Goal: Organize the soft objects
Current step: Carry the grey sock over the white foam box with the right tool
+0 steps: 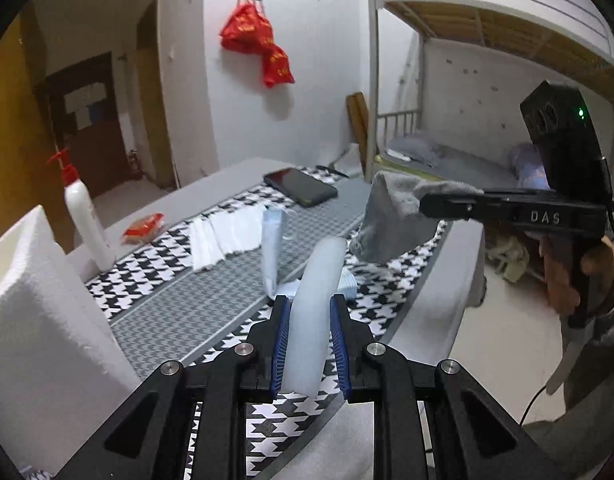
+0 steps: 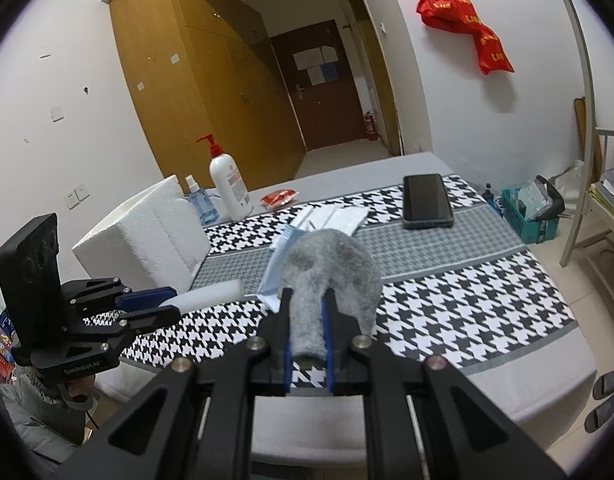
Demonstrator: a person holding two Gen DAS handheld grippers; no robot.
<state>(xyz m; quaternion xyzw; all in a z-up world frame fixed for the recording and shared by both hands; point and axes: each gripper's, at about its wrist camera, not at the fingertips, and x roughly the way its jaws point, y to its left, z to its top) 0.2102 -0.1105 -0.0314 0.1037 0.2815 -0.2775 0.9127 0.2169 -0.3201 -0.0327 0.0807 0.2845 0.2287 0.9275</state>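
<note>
My left claw (image 1: 310, 322) grips a pale foam roll (image 1: 315, 312) above the table (image 1: 439, 312); my right claw (image 2: 307, 312) pinches a grey sock (image 2: 331, 264). Only the right view shows the basket (image 2: 527, 220) on the floor beyond the table's far corner

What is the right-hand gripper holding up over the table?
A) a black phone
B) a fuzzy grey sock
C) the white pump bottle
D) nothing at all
B: the right gripper is shut on the grey sock, which hangs in the air above the checked tablecloth; the black phone and the pump bottle both rest untouched on the table.
</note>
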